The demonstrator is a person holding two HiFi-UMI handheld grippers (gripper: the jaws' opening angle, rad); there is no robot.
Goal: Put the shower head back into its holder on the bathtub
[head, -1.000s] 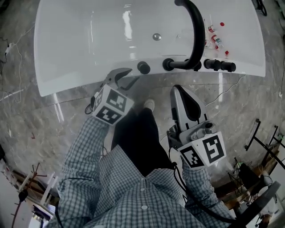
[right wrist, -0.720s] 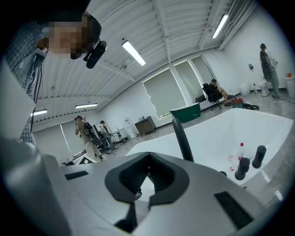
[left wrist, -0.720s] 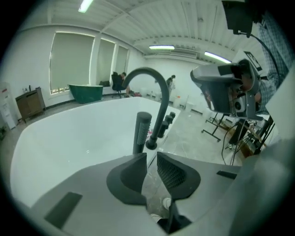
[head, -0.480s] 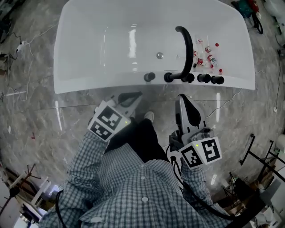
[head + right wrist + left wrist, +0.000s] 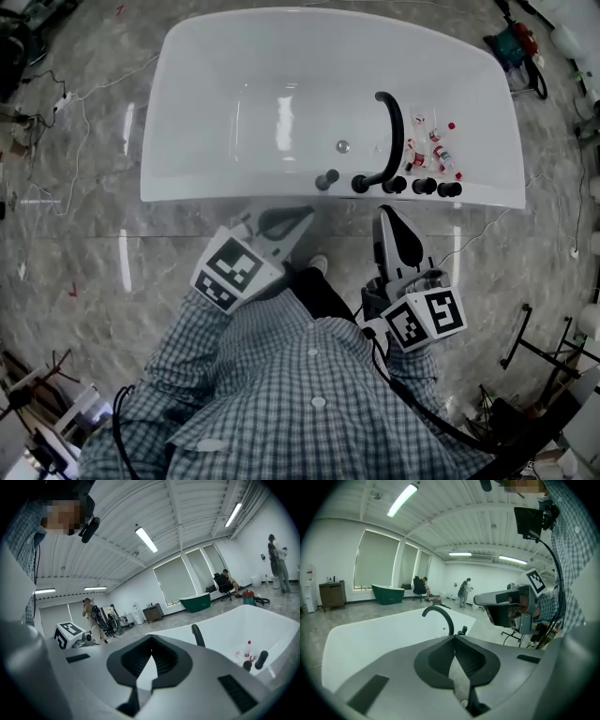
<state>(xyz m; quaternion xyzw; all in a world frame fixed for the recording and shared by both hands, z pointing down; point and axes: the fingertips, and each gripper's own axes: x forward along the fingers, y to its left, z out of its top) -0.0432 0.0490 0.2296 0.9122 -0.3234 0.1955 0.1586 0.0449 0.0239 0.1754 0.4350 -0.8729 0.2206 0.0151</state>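
- Since a second ago both tongs have drawn back from the tub's near rim, and the tub now sits smaller and higher in the head view.
- The left tongs (image 5: 306,213) were spread wide beside a black round knob (image 5: 327,179) back then. They have just been closing, and their tips now press together with nothing between them.
- In the left gripper view those tongs (image 5: 454,638) meet at lower centre of the frame, empty, with the white oval bathtub (image 5: 370,639) beyond them.
- The right tongs (image 5: 383,214) are also closed tip to tip and hold nothing. The right gripper view shows them (image 5: 151,638) meeting at lower centre.
- In the head view the left tongs lie at centre, angled toward the upper right and apart from the knob. The right tongs sit just right of centre, below the tub's rim, pointing up the frame.
- The black rod-shaped shower head (image 5: 448,188) lies along the tub's near rim, right of centre, at the right end of a row of black fittings. It is too small to tell whether it sits in a holder.
- A black curved spout (image 5: 395,131) arches from that row over the tub's inside.
- Small red-capped bottles (image 5: 434,142) stand just right of the spout.
- A grey marbled floor (image 5: 84,234) surrounds the tub, and a checked shirt (image 5: 281,394) fills the lower frame.
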